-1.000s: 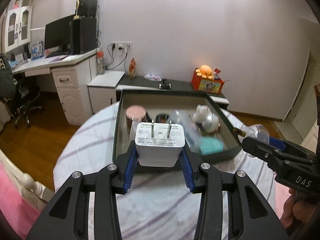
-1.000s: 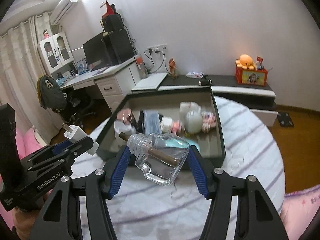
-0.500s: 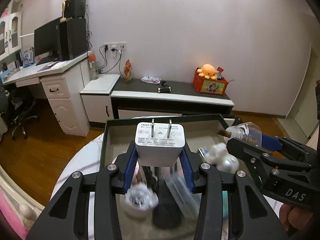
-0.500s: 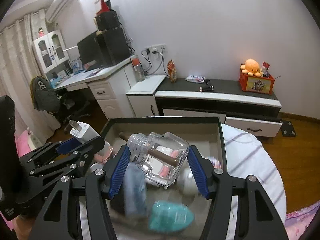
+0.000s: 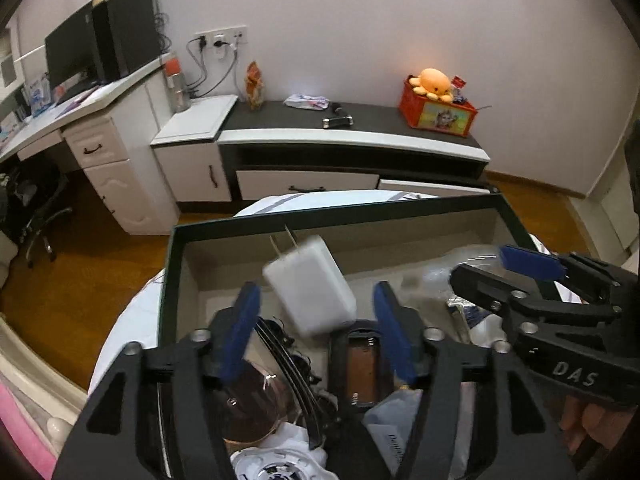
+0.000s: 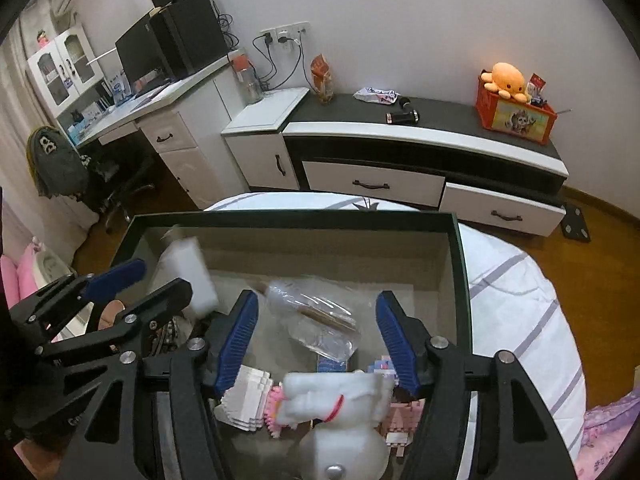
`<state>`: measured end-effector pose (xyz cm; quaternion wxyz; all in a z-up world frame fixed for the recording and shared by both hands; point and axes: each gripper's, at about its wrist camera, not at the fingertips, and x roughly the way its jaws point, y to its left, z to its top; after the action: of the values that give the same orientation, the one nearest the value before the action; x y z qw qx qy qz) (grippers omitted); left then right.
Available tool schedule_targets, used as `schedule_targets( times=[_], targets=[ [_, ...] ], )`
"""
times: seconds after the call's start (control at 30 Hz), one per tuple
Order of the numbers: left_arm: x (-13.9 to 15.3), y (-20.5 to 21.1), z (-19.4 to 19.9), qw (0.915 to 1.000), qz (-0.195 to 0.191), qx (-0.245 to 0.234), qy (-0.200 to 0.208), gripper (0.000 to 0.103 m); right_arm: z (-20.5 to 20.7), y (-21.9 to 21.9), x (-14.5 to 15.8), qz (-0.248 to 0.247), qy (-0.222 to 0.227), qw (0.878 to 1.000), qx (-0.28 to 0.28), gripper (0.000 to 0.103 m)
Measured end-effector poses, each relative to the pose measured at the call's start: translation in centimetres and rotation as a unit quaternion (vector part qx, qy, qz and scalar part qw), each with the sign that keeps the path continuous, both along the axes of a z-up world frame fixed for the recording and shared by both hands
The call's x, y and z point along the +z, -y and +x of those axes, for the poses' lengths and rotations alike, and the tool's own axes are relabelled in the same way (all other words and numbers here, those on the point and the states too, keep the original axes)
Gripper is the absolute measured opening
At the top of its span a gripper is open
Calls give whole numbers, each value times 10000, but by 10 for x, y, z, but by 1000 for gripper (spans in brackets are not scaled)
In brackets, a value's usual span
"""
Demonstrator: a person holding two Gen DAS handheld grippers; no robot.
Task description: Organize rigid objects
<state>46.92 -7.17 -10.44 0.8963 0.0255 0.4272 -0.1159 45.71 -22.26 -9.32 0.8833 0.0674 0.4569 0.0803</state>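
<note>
Left gripper: lower centre of the left wrist view, over the box; jaws spread wide, blue pads clear of the charger on both sides, gripping nothing.
Right gripper: lower centre of the right wrist view, also over the box; jaws spread wide, pads apart from the bottle, gripping nothing.
White charger: between the left gripper's pads without touching them, tilted, prongs pointing to the upper left, motion-blurred, inside the box outline near its far left corner.
Glass bottle: clear, lying tilted between the right pads, neck toward the upper left, a brown stick inside it, blurred.
Box: dark green rim, tan inner walls, filling the lower half of both views.
Box contents, nearest edge: a white figure with a red cord at bottom centre of the right view; white block piece to its left; a dark case with a brown inside and a round glass lid low in the left view.
Table cover: white with grey stripes, right of the box.
Cabinet: low, black and white, mid-frame beyond the table.
Orange plush octopus: on a red box, upper right, against the wall.
Desk: upper left, carrying a monitor and speakers.
</note>
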Motion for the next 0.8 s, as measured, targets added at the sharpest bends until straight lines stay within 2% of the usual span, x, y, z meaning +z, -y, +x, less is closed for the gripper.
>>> schedule_targets(
  times=[0.03, 0.1, 0.17, 0.23, 0.3, 0.4, 0.53, 0.6, 0.8],
  targets=[
    [1, -5, -3, 10000, -43, 71, 37, 74, -2, 2, 0, 5, 4, 10000, -54, 82],
    [5, -11, -9, 9997, -91, 171, 137, 84, -8, 5, 1, 58, 64, 9999, -98, 86],
    [13, -18, -22, 9989, -148, 264, 367, 89, -18, 6, 4, 197, 100, 9997, -88, 91],
    [22, -24, -32, 9979, -197, 325, 533, 95, -26, 8, 8, 266, 198, 9993, -151, 103],
    [32, -29, -46, 9963, -214, 411, 724, 103, -39, 10, 17, 392, 359, 9983, -217, 103],
    [51, -33, -73, 9931, -266, 499, 1024, 103, -62, 13, 31, 719, 611, 9952, -255, 103],
    [79, -36, -115, 9874, -185, 580, 1459, 103, -95, 9, 52, 829, 893, 9921, -302, 103],
    [92, -38, -141, 9843, -166, 618, 1643, 103, -115, 7, 64, 746, 1049, 9911, -350, 103],
    [120, -50, -203, 9798, -225, 697, 1859, 103, -186, 5, 99, 416, 1550, 9852, -607, 103]
  ],
)
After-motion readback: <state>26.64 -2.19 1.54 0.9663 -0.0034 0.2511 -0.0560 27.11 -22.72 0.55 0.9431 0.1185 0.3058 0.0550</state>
